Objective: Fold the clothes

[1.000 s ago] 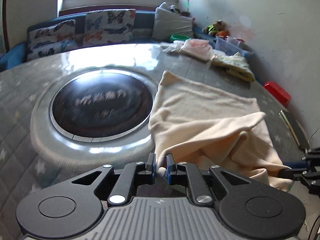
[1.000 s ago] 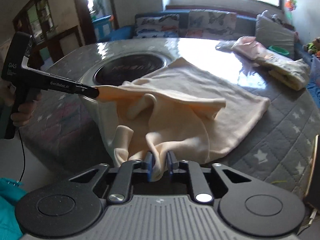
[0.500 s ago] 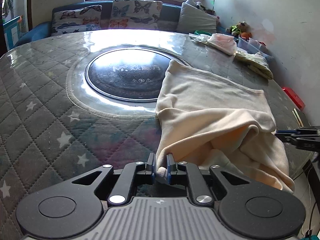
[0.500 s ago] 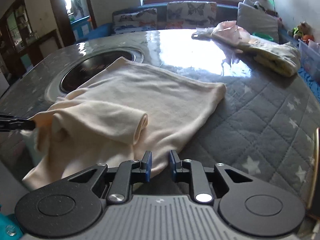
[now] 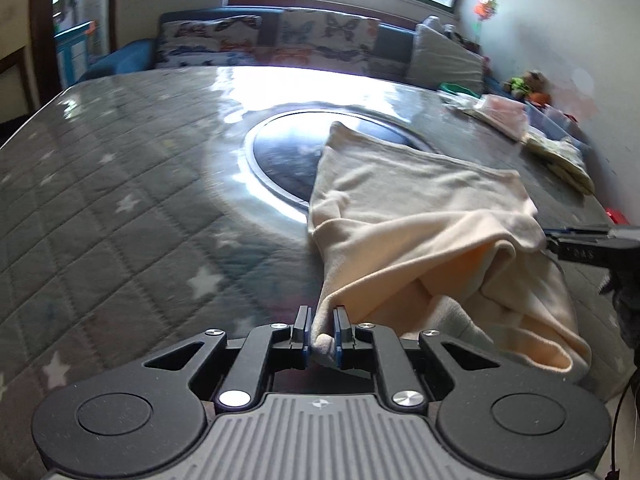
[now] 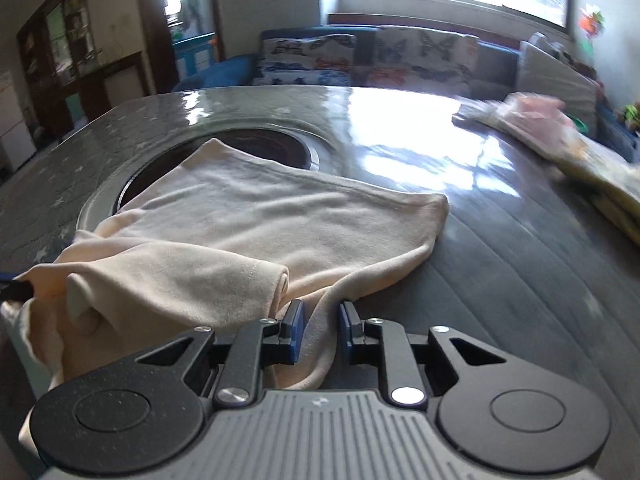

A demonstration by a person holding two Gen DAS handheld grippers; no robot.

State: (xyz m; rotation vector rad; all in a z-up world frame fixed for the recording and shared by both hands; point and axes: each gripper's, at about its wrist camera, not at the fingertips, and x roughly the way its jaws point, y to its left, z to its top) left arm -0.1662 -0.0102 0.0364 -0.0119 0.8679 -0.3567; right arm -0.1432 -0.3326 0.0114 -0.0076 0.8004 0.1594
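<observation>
The cream garment [image 5: 420,216] lies partly spread on the quilted surface [image 5: 120,200], its far corner draped over the dark round inset [image 5: 280,160] and its near portion bunched and doubled over itself.

The left gripper [image 5: 322,330] is clenched on a near-edge corner of the garment, with cloth visibly pinched between the fingers [image 5: 303,330]. The right gripper [image 6: 320,334] stands released: its fingers are apart, and a strip of fabric passes loosely between them without being pinched.

Risks from this state:

1. Uneven tension. Only one corner is secured; any pull by the left gripper would likely drag the garment sideways and skew the fold line.
2. Trapped sleeve. A rolled sleeve end [image 6: 276,280] sits just beside the right fingers (its cuff faces the camera); folding over it would leave a lump.
3. Slippage. The surface appears glossy, so the spread portion may slide rather than stay anchored.
4. Overhang. The near edge seems to hang past the surface rim and could pull more cloth off.
</observation>
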